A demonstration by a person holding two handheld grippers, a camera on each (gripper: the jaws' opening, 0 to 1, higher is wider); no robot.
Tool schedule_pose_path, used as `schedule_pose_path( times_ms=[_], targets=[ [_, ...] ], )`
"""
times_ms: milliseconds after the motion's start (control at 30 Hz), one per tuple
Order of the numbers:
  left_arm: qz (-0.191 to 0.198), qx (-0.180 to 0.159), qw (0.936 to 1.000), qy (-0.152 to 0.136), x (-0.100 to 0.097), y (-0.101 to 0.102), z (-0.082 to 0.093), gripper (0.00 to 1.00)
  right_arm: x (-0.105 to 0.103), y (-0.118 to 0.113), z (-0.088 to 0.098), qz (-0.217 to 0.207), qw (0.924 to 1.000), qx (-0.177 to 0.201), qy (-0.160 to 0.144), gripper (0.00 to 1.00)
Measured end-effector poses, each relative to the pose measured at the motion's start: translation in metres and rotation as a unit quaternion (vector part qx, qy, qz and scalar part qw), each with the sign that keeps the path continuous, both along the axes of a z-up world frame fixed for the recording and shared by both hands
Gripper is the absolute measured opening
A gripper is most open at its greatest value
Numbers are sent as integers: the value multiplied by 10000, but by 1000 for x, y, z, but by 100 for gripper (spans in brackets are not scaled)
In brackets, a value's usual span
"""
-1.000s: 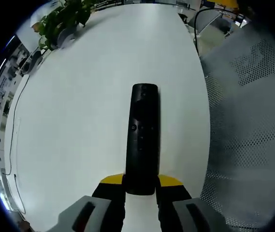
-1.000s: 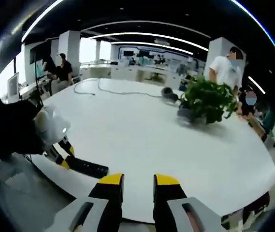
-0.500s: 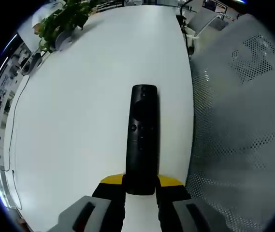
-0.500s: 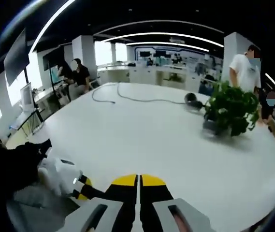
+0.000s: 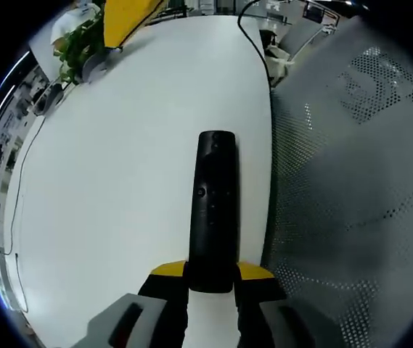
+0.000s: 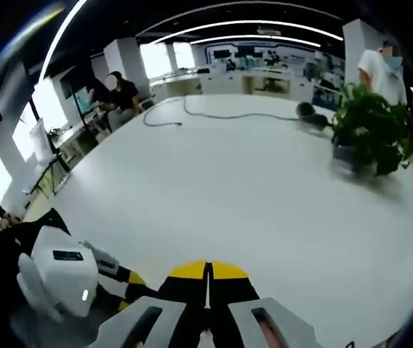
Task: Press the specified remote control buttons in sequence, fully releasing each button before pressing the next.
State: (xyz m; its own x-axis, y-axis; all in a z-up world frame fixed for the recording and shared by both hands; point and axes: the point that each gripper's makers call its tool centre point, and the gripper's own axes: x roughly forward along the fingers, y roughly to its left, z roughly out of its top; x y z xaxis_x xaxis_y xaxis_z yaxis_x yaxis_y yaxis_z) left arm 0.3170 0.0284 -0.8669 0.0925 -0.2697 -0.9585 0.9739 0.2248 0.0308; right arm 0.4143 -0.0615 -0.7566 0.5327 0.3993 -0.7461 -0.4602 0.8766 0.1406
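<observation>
Left gripper view: a dark cable [image 5: 19, 188] is seen running along the left edge of the white table [image 5: 119, 181]. A potted plant [image 5: 75, 47] is placed at the far left corner, with a yellow jaw tip of the other gripper entering beside it at the top. The black remote control [image 5: 212, 210] is held lengthwise at centre, its near end clamped between the yellow-tipped jaws of the left gripper [image 5: 212, 279]; its far end is pointed away over the table, buttons up. The table's right edge is passed just right of the remote, and a grey perforated mesh surface [image 5: 351, 203] is seen beyond it on the right.

Right gripper view: the left gripper [image 6: 108, 279] is seen at the near left, white housing with yellow-and-black jaw tips; the remote cannot be made out there. A seated person [image 6: 123, 90] is seen at the far left. The jaws of the right gripper [image 6: 207, 279] are closed tip to tip at the bottom centre, with nothing between them. The white table [image 6: 250, 196] is spread ahead, with a dark cable [image 6: 213, 114] lying across its far side. The potted plant [image 6: 373, 130] is placed at the far right of the table, with a standing person [image 6: 380, 69] behind it.
</observation>
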Motion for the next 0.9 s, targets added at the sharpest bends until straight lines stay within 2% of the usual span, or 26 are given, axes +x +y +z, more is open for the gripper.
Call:
schedule_pose_path(
  times_ms=[200, 300, 400, 467, 500, 533, 633, 733, 900],
  targets=[
    [-9, -16, 10000, 6, -5, -2, 0, 24, -4, 1, -28, 240, 9990, -74, 364, 0],
    [-8, -137, 9999, 4, -5, 0, 1, 24, -18, -1, -47, 330, 9969, -97, 713, 0],
    [-11, -420, 9991, 5, -4, 1, 1, 24, -42, -3, -64, 378, 9913, 25, 1261, 0],
    [-26, -487, 9988, -3, -5, 1, 2, 24, -47, -4, -65, 514, 9880, -7, 1457, 0],
    [-35, -507, 9987, -6, -5, 1, 2, 24, -46, -5, -65, 474, 9886, -33, 1431, 0],
    [-34, -529, 9986, -5, -4, 0, 1, 24, -49, -9, -70, 400, 9873, -60, 1536, 0],
    [-31, -581, 9983, -15, -4, 0, 2, 24, -69, -14, -85, 133, 9720, 26, 2344, 0],
    [-25, -665, 9978, -21, -4, 0, 2, 24, -71, -11, -85, 122, 9697, 106, 2437, 0],
    [-76, -774, 9970, 6, -4, 0, 2, 24, -76, -16, -94, 170, 9652, -150, 2604, 0]
  ],
)
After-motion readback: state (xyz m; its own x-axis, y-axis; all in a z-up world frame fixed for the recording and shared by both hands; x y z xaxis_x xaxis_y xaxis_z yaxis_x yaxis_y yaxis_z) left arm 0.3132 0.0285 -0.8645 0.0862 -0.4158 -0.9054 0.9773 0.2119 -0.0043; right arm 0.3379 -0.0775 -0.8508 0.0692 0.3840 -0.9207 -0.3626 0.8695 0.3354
